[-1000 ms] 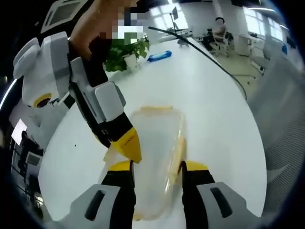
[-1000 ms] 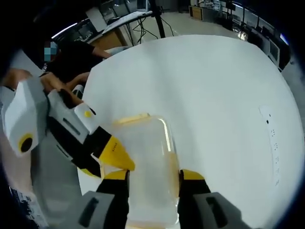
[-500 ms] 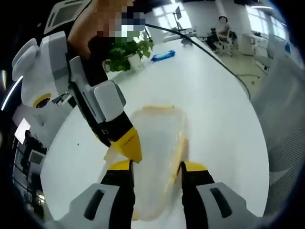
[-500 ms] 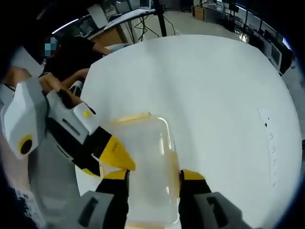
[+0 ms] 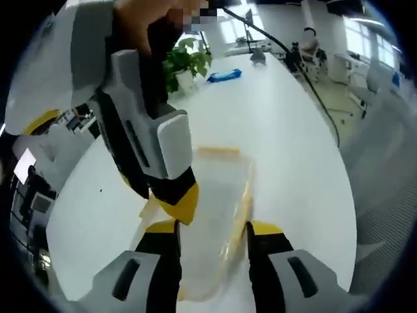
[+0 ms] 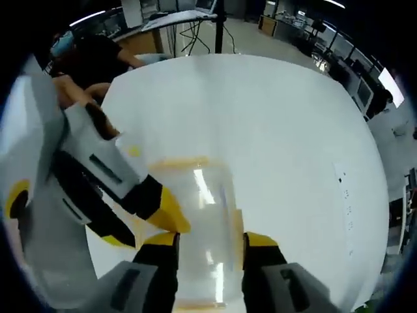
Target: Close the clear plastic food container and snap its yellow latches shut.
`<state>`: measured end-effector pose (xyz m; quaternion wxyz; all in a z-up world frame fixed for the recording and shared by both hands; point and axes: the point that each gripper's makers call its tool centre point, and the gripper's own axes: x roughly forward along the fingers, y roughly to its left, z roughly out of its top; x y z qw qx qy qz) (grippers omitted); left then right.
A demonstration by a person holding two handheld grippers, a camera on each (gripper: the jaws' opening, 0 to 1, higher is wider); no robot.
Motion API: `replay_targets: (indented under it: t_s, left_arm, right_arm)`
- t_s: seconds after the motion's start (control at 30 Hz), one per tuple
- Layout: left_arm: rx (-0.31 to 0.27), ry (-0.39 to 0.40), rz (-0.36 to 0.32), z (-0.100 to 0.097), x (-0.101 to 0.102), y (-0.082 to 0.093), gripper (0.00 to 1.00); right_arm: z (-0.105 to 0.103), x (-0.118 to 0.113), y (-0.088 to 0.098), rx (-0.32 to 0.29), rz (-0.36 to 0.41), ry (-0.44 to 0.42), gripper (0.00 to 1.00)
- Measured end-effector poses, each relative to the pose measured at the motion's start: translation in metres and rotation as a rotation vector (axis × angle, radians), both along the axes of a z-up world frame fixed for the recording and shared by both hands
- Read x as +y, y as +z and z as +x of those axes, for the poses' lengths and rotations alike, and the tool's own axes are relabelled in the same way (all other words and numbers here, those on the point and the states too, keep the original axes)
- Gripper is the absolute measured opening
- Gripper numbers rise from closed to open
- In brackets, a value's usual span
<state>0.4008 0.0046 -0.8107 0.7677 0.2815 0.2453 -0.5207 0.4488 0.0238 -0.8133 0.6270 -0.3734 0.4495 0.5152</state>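
— Where's the container (image 5: 212, 215) sitting?
— Flat on the white bench (image 5: 280, 130), lid on, lying between the prongs of the left claw (image 5: 212, 229). Same story from the other hand: the right claw (image 6: 203, 238) has its prongs either side of the container (image 6: 195, 228), pinching its long walls.
— And the yellow latches?
— One latch (image 5: 218, 151) shows at the far end, another down the right edge (image 5: 245, 205). Whether they're snapped I cannot tell.
— Any crowding?
— The right claw (image 5: 176, 195) comes in from the left with its yellow tip at the container's near left corner. Beyond the far end the bench is bare up to a potted plant (image 5: 186, 65), a blue packet (image 5: 223, 75) and a black cable (image 5: 300, 72) near the far rim
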Motion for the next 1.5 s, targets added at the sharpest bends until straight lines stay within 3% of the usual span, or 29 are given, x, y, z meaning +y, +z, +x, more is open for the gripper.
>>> replay_targets:
  t_s: [0.03,0.13,0.23,0.33,0.43,0.6,0.7,0.77,0.93,1.27,1.5]
  left_arm:
    - [0.019,0.013,-0.02,0.0,0.0,0.001,0.38]
    - [0.113,0.066,-0.087,-0.001,0.002,0.005,0.39]
    - [0.099,0.045,-0.059,-0.002,0.007,0.004,0.4]
    - [0.075,0.042,-0.038,-0.004,0.013,0.007,0.49]
    - [0.069,0.054,-0.045,-0.003,0.019,0.009,0.5]
    - [0.06,0.125,-0.056,0.009,0.035,0.012,0.52]
    - [0.059,0.148,-0.061,0.014,0.041,0.013,0.53]
    - [0.085,0.162,-0.101,0.015,0.04,0.016,0.53]
    - [0.093,0.194,-0.114,0.021,0.047,0.016,0.54]
    - [0.138,0.211,-0.103,0.023,0.059,0.004,0.62]
    - [0.141,0.208,-0.108,0.024,0.058,0.004,0.62]
  right_arm:
    - [-0.003,0.0,0.001,0.005,0.006,0.01,0.3]
    - [-0.002,0.001,0.0,0.012,0.036,-0.086,0.32]
    - [-0.001,0.001,0.001,0.001,0.074,-0.128,0.35]
    - [-0.002,0.001,0.002,-0.009,0.116,-0.17,0.49]
    - [-0.005,0.002,0.007,0.019,0.194,-0.25,0.48]
    - [-0.004,-0.019,0.012,-0.026,0.196,-0.303,0.49]
    - [-0.004,-0.029,0.015,0.019,0.279,-0.451,0.49]
    - [-0.003,-0.036,0.016,0.044,0.299,-0.5,0.48]
    - [-0.007,-0.053,0.018,0.024,0.298,-0.524,0.49]
    - [-0.022,-0.065,0.008,0.012,0.258,-0.517,0.5]
    - [-0.033,-0.059,0.003,0.002,0.234,-0.42,0.52]
